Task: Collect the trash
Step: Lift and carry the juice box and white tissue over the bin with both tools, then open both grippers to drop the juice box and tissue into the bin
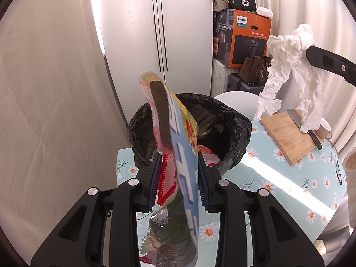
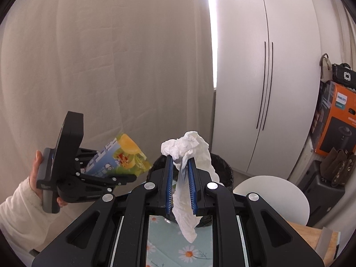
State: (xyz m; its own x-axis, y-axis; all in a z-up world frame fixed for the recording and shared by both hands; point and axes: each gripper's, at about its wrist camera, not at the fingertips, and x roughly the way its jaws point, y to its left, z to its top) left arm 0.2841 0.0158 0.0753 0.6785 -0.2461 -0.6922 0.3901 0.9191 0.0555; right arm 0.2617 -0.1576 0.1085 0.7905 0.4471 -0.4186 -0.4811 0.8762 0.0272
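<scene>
Blue ribbed pads of the left gripper (image 1: pixel 179 178) are closed on a colourful snack wrapper (image 1: pixel 178 146), which stands up through the centre of the left wrist frame, its silver inner side showing at the bottom. Behind the wrapper, in the middle of that frame, sits a bin lined with a black trash bag (image 1: pixel 233 122) on a table with a daisy-print cloth (image 1: pixel 278 178); some red-and-white packaging already lies inside. At the right of the frame are a wooden cutting board (image 1: pixel 287 133) and a knife (image 1: pixel 304 124) lying on it.

In the upper right of the same frame, the right gripper's black finger pinches a crumpled white paper towel (image 1: pixel 289 71), which hangs down above the board. The right wrist view shows the right gripper (image 2: pixel 180 184) nearly shut on that towel (its loose tail drooping below the pads), with the bin rim just beyond. At the left of that frame the person's left hand (image 2: pixel 36 178) holds the other gripper, wrapper clamped, near the bin.
</scene>
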